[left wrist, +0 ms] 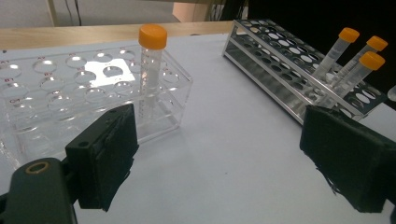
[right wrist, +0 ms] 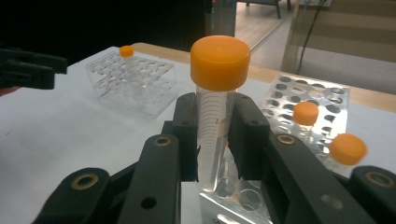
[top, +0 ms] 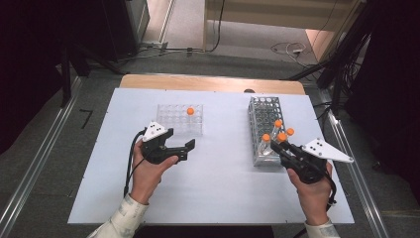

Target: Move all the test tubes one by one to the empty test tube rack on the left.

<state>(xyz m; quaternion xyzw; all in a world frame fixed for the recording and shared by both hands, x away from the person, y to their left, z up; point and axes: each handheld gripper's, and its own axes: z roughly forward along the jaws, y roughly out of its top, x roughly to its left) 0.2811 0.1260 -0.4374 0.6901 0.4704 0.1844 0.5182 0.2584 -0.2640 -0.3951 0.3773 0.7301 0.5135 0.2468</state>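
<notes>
Right gripper (right wrist: 212, 140) clamped on an upright orange-capped centrifuge tube (right wrist: 215, 116), just above the metal rack (top: 265, 130). Clear acrylic rack (top: 179, 119) well left of it, nearer the left gripper (top: 179, 148), jaws wide, empty.

Between the clear rack (top: 180, 119) and the metal rack (top: 265, 130) we see open table (top: 225, 148), wide enough to pass. Three capped tubes (top: 280, 130) lean above the metal rack's near end; one tube (top: 190, 113) stands in the clear rack.
</notes>
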